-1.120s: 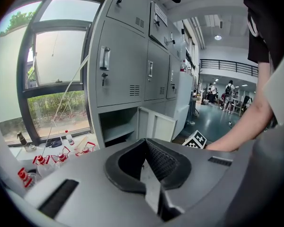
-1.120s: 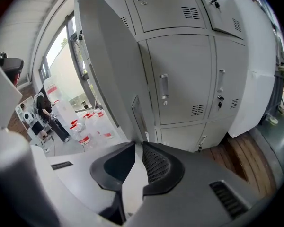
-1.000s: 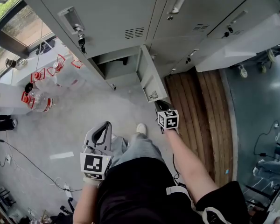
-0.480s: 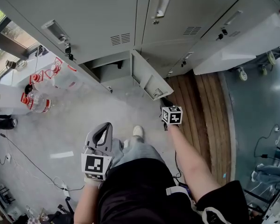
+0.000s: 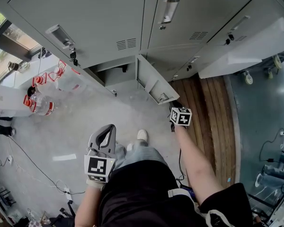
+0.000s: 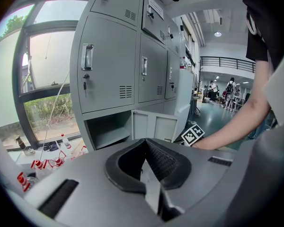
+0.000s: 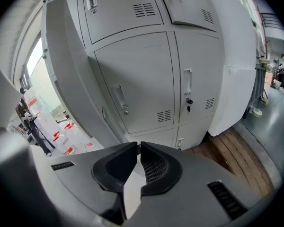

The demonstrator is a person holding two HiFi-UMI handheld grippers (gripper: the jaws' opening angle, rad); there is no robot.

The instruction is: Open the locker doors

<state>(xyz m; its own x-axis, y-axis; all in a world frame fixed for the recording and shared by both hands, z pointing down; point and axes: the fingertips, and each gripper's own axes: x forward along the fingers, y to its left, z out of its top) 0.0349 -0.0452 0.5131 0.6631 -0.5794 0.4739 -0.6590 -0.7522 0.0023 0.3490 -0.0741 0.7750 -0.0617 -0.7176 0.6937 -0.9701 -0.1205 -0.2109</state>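
Note:
A bank of grey lockers (image 5: 109, 18) runs across the top of the head view. One bottom door (image 5: 151, 86) stands swung open, and its compartment (image 5: 117, 74) looks bare inside. My right gripper (image 5: 176, 106), with its marker cube, hangs just right of that door's free edge, apart from it. Its jaws have just been closing and are shut with nothing between them (image 7: 139, 145). My left gripper (image 5: 108, 127) is held low over the floor, shut and empty (image 6: 145, 143), facing the open compartment (image 6: 106, 131) and door (image 6: 154, 126).
Water bottles with red labels (image 5: 38, 100) stand on the floor at the left. A wooden platform (image 5: 203, 117) lies right of the open door, under a white cabinet on wheels (image 5: 246, 56). Cables (image 5: 33, 164) trail over the floor. My shoe (image 5: 142, 135) is near the door.
The bottom door has swung wider, its free edge now toward the right. My right gripper has moved right, off the door's edge. The left gripper has shifted a little.

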